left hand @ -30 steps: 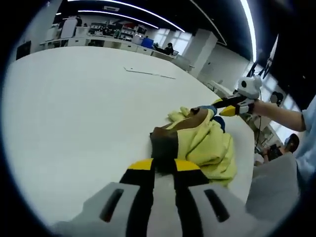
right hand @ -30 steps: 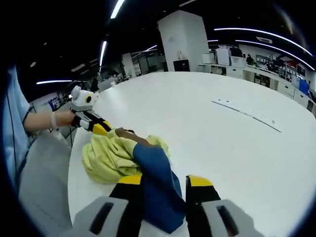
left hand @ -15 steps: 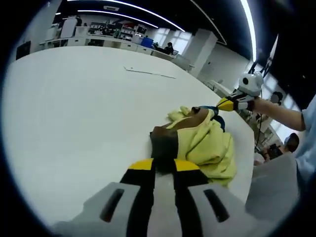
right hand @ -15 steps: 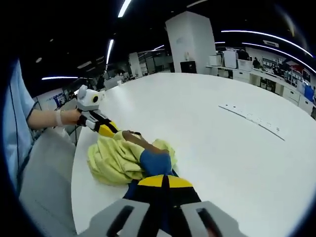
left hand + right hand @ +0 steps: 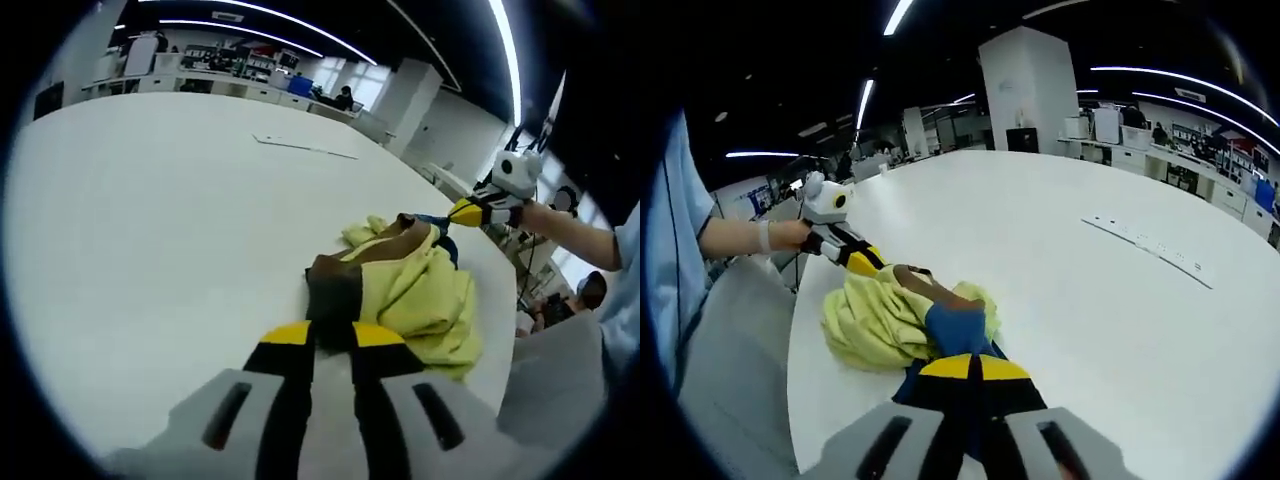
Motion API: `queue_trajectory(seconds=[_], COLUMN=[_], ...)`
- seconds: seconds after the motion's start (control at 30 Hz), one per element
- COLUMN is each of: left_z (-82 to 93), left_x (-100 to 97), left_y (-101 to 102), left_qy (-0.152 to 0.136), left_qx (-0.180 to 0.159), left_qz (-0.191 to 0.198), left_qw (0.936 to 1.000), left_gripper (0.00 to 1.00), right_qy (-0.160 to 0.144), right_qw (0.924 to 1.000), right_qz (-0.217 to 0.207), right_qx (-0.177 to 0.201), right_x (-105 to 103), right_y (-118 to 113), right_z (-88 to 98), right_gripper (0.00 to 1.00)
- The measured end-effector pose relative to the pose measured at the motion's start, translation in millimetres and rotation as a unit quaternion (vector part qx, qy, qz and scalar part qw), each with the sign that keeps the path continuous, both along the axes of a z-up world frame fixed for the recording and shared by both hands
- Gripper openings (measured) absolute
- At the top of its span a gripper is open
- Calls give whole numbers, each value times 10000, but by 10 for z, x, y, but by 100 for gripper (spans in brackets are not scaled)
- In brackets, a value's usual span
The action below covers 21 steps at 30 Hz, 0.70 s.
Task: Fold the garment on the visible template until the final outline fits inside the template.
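Note:
A crumpled yellow garment (image 5: 420,295) with a brown cuff (image 5: 335,290) and a blue part (image 5: 955,330) lies near the rim of the white table (image 5: 150,230). In the left gripper view my left gripper (image 5: 333,335) is shut on the brown cuff. From the right, my right gripper (image 5: 465,212) reaches the garment's far side. The right gripper view has my right gripper (image 5: 970,368) shut on the blue part, with the yellow cloth (image 5: 880,315) beyond it. My left gripper (image 5: 865,262) pinches the garment's far end. The template (image 5: 300,147) is a thin pale outline farther out on the table (image 5: 1145,240).
The table's curved edge (image 5: 790,340) runs close beside the garment, and a person's light blue sleeve (image 5: 670,250) and hand are past it. Bare white tabletop (image 5: 1120,330) lies between the garment and the template. Office desks and a white pillar (image 5: 1025,85) stand far behind.
My right gripper has shut on the blue part, which its open jaws straddled a second ago. The garment has been drawn out slightly between the two grippers.

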<state>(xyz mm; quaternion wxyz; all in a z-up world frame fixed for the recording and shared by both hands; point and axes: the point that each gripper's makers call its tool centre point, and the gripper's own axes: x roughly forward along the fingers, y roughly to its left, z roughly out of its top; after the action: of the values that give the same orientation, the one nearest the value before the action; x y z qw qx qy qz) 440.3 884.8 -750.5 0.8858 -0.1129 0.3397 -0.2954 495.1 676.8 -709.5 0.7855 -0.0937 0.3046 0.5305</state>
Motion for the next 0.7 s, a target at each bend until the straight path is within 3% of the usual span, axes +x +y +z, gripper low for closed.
queue_trajectory(seconds=[0.1, 0.37, 0.53, 0.7], left_z=[0, -2, -12, -24], left_x=[2, -4, -9, -19], left_y=[-5, 10, 14, 9], left_qy=[-1, 8, 35, 48], left_qx=[-13, -19, -17, -9], left_qz=[-7, -10, -16, -3], left_qw=[10000, 10000, 10000, 10000], left_gripper=[11, 11, 10, 11], right_qy=[10, 11, 333, 91], right_qw=[10000, 9999, 9994, 9999], right_qz=[47, -102, -56, -96], right_qx=[-36, -85, 19, -46], right_x=[-10, 95, 41, 53], right_y=[12, 13, 18, -13], right_z=[-52, -109, -137, -68], right_gripper=[0, 16, 1, 0])
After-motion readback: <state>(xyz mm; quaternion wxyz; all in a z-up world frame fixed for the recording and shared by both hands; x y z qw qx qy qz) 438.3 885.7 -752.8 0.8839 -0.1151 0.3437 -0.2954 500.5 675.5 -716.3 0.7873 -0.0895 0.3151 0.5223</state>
